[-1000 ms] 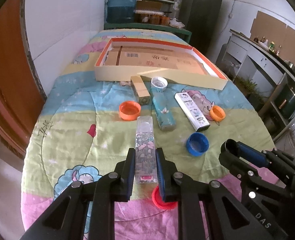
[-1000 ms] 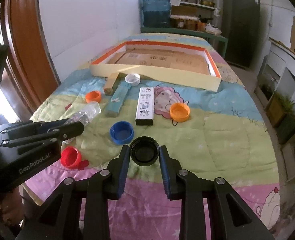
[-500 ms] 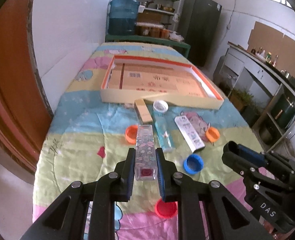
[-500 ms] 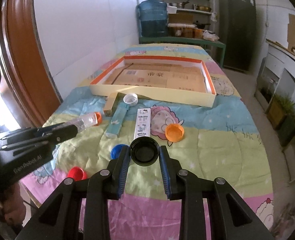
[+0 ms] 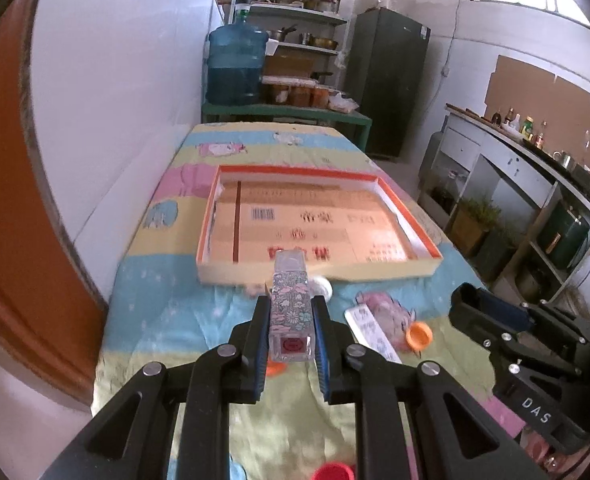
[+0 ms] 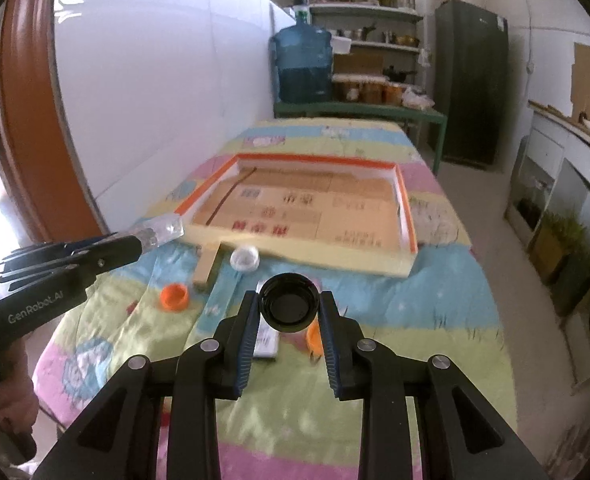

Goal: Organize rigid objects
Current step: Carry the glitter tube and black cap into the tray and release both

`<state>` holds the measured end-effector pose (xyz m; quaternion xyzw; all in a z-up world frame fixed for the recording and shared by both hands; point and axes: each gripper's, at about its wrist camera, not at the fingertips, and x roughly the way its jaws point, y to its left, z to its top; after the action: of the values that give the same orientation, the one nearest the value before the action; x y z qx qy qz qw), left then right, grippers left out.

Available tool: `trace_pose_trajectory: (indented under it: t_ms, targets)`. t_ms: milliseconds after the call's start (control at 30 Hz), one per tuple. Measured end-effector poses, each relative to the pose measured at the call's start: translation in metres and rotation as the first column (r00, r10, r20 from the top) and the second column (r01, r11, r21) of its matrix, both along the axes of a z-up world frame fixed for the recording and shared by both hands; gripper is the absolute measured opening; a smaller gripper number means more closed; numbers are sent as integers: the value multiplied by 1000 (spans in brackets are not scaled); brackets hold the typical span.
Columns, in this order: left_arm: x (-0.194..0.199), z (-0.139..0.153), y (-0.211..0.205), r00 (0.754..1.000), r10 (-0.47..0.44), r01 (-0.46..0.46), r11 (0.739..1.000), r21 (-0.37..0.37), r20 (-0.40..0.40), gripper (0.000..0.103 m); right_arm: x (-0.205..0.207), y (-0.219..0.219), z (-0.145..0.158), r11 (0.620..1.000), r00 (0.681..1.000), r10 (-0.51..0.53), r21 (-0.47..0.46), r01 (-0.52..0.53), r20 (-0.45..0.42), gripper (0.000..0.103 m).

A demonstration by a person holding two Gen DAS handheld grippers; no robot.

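Note:
My left gripper (image 5: 290, 312) is shut on a clear floral-patterned rectangular bottle (image 5: 290, 308), held in the air in front of the orange-rimmed cardboard tray (image 5: 319, 268). In the right wrist view the bottle (image 6: 163, 232) sticks out of the left gripper just left of the tray (image 6: 409, 236). My right gripper (image 6: 289, 308) is shut on a black cap (image 6: 290, 307), held above the quilt short of the tray. The right gripper also shows in the left wrist view (image 5: 491, 312).
On the quilt lie a wooden block (image 6: 207, 266), a white cap (image 6: 245, 258), orange caps (image 6: 174, 297) (image 5: 419, 336), a teal box (image 6: 219, 300), a white box (image 5: 371, 336) and a red cap (image 5: 333, 472). A white wall (image 5: 115, 120) runs along the left.
Both grippers have risen and moved forward toward the tray, each still holding its object. The items on the quilt have not moved.

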<state>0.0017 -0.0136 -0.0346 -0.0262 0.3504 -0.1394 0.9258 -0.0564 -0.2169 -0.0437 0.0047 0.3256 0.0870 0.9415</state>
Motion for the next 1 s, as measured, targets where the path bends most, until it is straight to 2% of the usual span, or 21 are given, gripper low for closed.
trace_pose_trajectory:
  t_ms: [267,567,767,1000]
  targets:
    - [47,18,2,999,34,-34,999,8,32,20,39,-11,20,1000,998,3,-15,-2,58,30]
    - [100,22,1,999,43,-43,999,3,31,20,89,-21,26,1000,997,12,-21,-10,80,30]
    - [129,9,-4,999,45,-45,999,9,-2,20,124,-25,23,1000,998,16,-12,-15,68,30]
    - [166,-19,-8,996,47,-45,999,25,-71,20,168,-27,4,1000,1000,22,18,-22,3,30]
